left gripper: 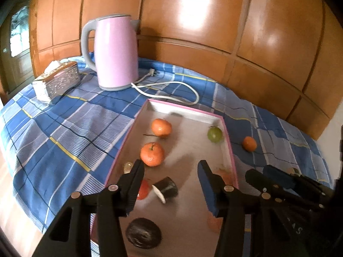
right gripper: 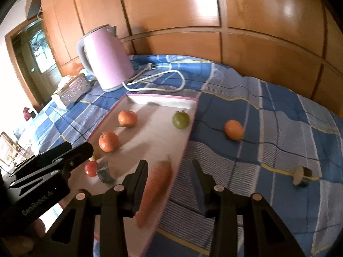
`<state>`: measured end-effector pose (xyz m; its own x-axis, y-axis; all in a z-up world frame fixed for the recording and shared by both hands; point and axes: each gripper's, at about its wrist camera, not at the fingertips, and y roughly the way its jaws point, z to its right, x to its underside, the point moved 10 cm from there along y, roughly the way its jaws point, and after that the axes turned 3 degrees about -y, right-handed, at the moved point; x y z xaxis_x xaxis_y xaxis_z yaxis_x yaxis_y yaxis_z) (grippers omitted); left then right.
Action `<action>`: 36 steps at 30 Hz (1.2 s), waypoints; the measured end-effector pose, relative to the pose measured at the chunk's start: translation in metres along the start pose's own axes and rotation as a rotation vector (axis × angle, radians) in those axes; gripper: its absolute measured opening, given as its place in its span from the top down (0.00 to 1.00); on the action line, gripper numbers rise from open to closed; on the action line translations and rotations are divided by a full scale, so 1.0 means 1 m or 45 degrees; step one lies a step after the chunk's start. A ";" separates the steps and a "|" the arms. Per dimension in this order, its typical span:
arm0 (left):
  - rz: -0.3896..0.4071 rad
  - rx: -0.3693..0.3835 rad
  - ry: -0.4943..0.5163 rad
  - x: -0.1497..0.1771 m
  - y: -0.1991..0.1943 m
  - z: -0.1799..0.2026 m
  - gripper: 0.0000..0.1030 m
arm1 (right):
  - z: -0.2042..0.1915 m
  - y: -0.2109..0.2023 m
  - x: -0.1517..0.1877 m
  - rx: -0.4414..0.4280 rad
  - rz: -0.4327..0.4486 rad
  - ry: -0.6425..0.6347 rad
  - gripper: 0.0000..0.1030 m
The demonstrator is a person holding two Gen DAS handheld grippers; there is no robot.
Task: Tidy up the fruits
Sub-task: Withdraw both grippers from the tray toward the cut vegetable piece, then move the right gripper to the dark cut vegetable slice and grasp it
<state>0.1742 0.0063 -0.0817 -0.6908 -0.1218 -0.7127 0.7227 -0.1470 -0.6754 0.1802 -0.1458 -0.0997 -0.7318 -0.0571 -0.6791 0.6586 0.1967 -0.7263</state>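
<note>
A pink-rimmed tray [left gripper: 230,147] [right gripper: 188,137] lies on the blue checked cloth. In it are two oranges [left gripper: 161,127] [left gripper: 152,154], a green apple [left gripper: 214,134] [right gripper: 181,119], a red fruit [left gripper: 143,189] [right gripper: 91,169], a dark cut piece [left gripper: 167,188], a dark round fruit [left gripper: 143,232] and a blurred carrot [right gripper: 155,190]. My left gripper [left gripper: 170,171] is open and empty above the tray's near part. My right gripper [right gripper: 170,171] is open over the tray's right rim, the carrot just below it. An orange [right gripper: 234,130] [left gripper: 249,144] and a dark cut piece [right gripper: 302,176] lie on the cloth right of the tray.
A pink kettle [left gripper: 115,52] with a white cord [left gripper: 171,85] stands behind the tray. A tissue box [left gripper: 56,81] sits at the far left. Wooden panels [left gripper: 193,21] close the back. The cloth's front edge drops off at the left.
</note>
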 end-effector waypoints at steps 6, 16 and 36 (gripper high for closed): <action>-0.015 0.042 0.044 0.009 -0.001 0.025 0.49 | 0.027 -0.014 0.011 0.054 0.015 0.055 0.60; -0.035 0.103 0.143 0.022 -0.001 0.069 0.49 | 0.091 -0.037 0.033 0.176 0.023 0.199 0.60; -0.120 0.183 0.290 0.048 0.017 0.135 0.49 | 0.199 -0.062 0.079 0.344 -0.002 0.446 0.59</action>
<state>0.1505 -0.1344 -0.1021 -0.7202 0.1207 -0.6831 0.6335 -0.2869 -0.7186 0.1171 -0.3575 -0.1294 -0.7173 0.2873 -0.6348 0.6455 -0.0689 -0.7606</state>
